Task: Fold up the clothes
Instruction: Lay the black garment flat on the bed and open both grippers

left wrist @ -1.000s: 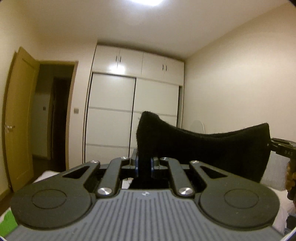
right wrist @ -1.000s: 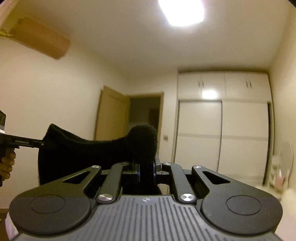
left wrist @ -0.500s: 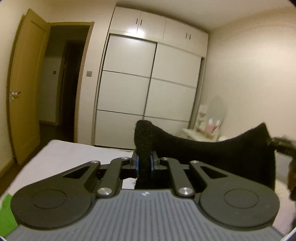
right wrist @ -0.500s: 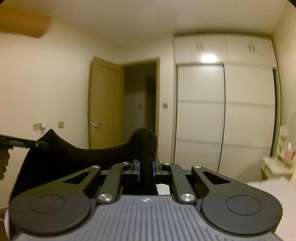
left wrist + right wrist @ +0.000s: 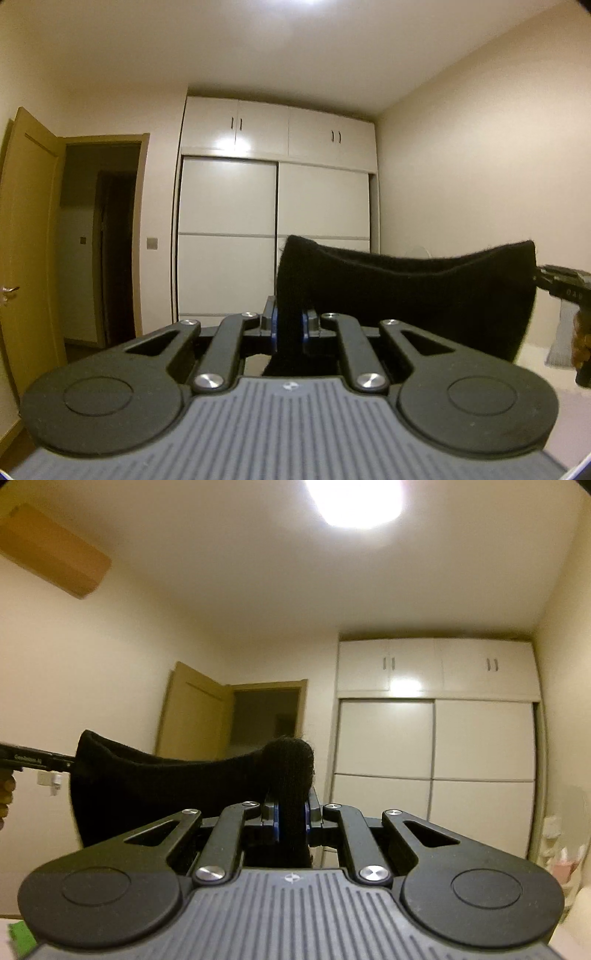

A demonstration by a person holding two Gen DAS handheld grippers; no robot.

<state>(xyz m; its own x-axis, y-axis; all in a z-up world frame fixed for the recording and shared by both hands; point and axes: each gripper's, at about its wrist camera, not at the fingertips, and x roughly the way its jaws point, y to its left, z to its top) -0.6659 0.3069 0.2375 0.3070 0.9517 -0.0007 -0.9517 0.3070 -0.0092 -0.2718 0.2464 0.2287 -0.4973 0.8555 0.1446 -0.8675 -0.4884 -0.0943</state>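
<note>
Both tongs pinch a black knit garment [image 5: 406, 295], its top edge sagging between.

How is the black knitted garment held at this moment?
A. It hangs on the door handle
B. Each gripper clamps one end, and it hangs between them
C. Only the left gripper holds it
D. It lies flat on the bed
B: the left gripper and the right gripper are each shut on an end of the black garment, which sags between them in the air.
</note>
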